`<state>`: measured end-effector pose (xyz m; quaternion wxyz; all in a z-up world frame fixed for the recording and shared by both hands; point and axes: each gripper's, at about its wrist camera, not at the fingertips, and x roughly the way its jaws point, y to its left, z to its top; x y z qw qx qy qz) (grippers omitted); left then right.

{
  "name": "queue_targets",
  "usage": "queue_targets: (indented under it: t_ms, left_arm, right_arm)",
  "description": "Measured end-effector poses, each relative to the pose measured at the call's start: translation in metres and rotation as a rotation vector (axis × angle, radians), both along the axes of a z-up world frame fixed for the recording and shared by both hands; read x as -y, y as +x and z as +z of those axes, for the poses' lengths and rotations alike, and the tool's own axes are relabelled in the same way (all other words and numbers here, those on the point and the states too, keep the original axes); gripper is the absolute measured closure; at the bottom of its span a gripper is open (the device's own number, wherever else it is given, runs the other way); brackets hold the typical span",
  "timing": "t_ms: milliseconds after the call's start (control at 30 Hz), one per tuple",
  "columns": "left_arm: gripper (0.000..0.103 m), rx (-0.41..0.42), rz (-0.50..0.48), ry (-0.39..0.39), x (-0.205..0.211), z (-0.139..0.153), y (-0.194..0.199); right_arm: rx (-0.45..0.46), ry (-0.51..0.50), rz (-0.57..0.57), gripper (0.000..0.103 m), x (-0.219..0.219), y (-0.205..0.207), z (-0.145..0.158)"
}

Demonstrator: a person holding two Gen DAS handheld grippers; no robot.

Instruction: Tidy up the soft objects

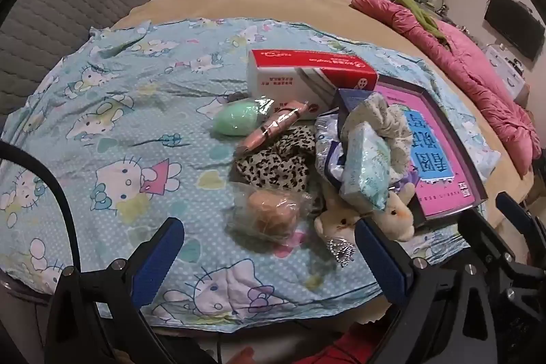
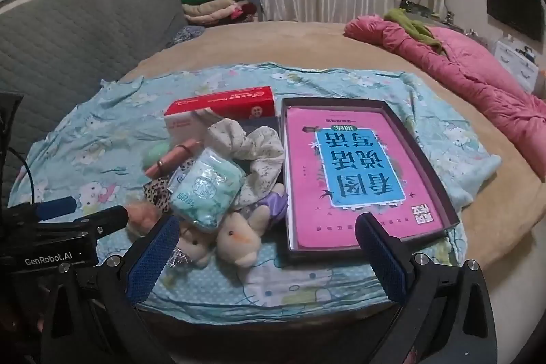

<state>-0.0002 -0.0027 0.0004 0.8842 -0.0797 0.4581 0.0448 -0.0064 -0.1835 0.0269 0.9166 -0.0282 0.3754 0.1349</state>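
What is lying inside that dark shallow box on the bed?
The dark box holds a pink book with a blue title panel, lying flat and filling nearly the whole floor. Anything under the book is covered, so that cannot be seen.

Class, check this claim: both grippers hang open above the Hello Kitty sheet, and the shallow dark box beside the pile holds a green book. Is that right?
Not quite. The right wrist view shows the book in the box is pink with a blue title panel, not green. Both the left gripper and right gripper hang open above the sheet.
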Motion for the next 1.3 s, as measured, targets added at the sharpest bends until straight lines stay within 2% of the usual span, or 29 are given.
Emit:
queue_targets:
  t_ms: [33,67,167,267,333,1300]
  left_arm:
    - [0.002,0.003,-0.005,0.002,0.001,0.001,0.0]
    - [0.002,0.002,0.014,-0.031,-0.002,0.0,-0.001]
    - [0.002,0.0,0.016,-0.024,-0.003,0.002,-0.005]
    - [0.002,0.0,0.014,-0.014,-0.002,0.003,-0.01]
    - [0.002,-0.015,0.019,-0.011,-0.001,-0.006,0.0]
    - [0.002,-0.023,0.011,-0.003,0.0,-0.004,0.0]
  right_arm:
    - [-0.002,-0.001,0.011,0.001,0.0,-0.001,0.0]
    - [-0.023,0.012,0.009,0.001,0.006,0.002,0.001]
    - [-0.023,-0.056,-0.012,0.001,-0.002,0.004,0.001]
    - [-0.014,-0.07,-0.012,0.001,-0.002,0.003,0.002]
    - [-0.009,-0.062,-0.01,0.001,0.001,0.001,0.002]
    - [-0.018,-0.065,-0.016,0.001,-0.001,0.003,-0.002]
